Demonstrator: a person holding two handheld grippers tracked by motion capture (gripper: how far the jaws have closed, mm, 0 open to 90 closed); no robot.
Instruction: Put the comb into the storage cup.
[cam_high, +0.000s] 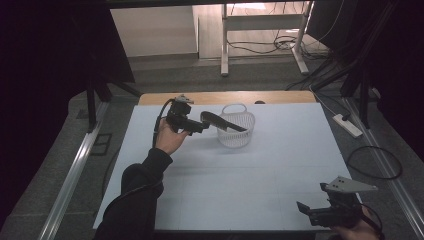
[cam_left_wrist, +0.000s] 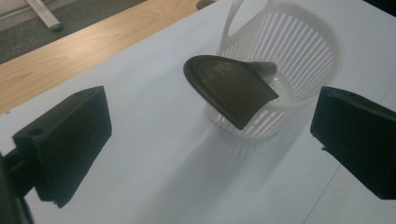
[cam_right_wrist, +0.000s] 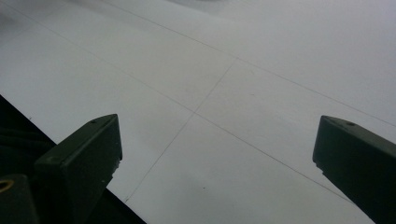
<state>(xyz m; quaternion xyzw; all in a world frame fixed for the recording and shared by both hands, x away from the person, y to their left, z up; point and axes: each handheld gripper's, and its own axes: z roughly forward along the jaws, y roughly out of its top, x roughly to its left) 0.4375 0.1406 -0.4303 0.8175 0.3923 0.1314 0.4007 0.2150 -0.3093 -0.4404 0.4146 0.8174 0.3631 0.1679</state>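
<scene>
A white slatted basket (cam_high: 239, 134) (cam_left_wrist: 306, 51) stands on the far middle of the white table sheet (cam_high: 225, 180). A dark, flat scoop-shaped piece (cam_high: 222, 121) (cam_left_wrist: 231, 88) lies tilted across the basket's rim, its grey stem pointing into the basket and its rounded end sticking out to the left. My left gripper (cam_high: 202, 126) (cam_left_wrist: 212, 140) is just left of that end, open, and the piece lies ahead of the jaws, untouched. My right gripper (cam_high: 304, 211) (cam_right_wrist: 215, 158) is at the near right corner, open over bare sheet.
A wooden strip (cam_high: 225, 97) (cam_left_wrist: 70, 56) of tabletop shows beyond the sheet's far edge, with a small dark thing (cam_high: 259, 102) on it. On the floor beyond are desk legs (cam_high: 225, 45), cables and a power strip (cam_high: 347, 125) at the right.
</scene>
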